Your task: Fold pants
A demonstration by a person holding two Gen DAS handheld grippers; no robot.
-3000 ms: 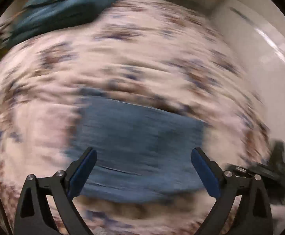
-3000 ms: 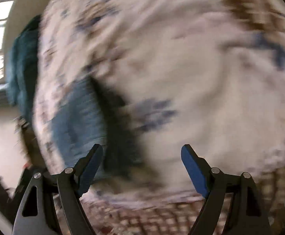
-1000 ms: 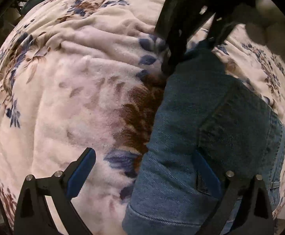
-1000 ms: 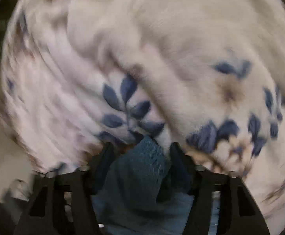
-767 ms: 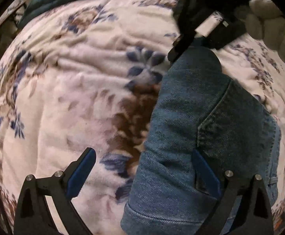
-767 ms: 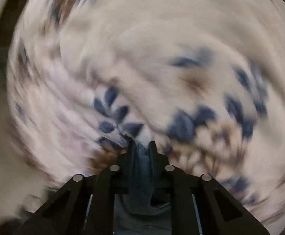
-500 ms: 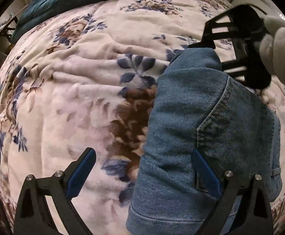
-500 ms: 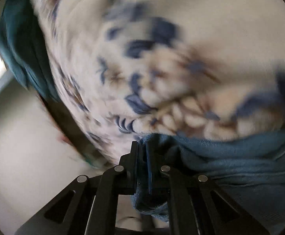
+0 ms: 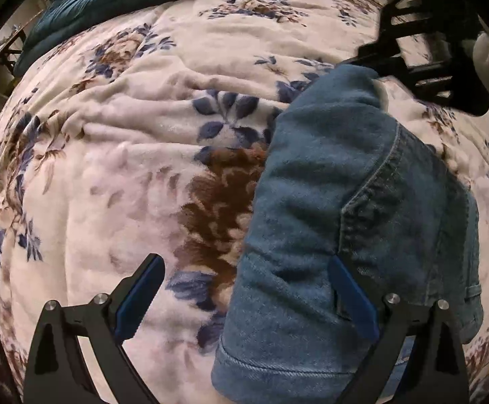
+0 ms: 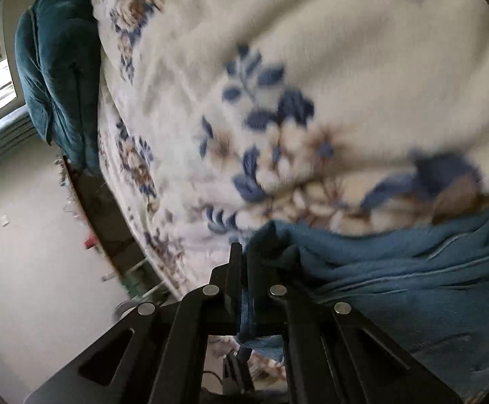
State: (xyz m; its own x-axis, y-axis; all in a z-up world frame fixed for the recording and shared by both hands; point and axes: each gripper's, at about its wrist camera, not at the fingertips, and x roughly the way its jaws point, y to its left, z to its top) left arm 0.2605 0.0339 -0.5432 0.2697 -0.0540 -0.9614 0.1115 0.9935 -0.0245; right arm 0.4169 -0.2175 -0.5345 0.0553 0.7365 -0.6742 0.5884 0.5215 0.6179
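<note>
Pants (image 9: 345, 202) corner now pinched by right claw (image 10: 244, 256), formerly spread, at 1 o'clock, left claw (image 9: 244, 289) spread, one floral blanket (image 9: 143, 134).

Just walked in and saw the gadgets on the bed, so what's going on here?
A person is folding blue denim pants on a floral blanket with two handheld grippers. The right gripper is shut on a far corner of the denim. The left gripper is open above the near end, one finger over the fabric, gripping nothing.
</note>
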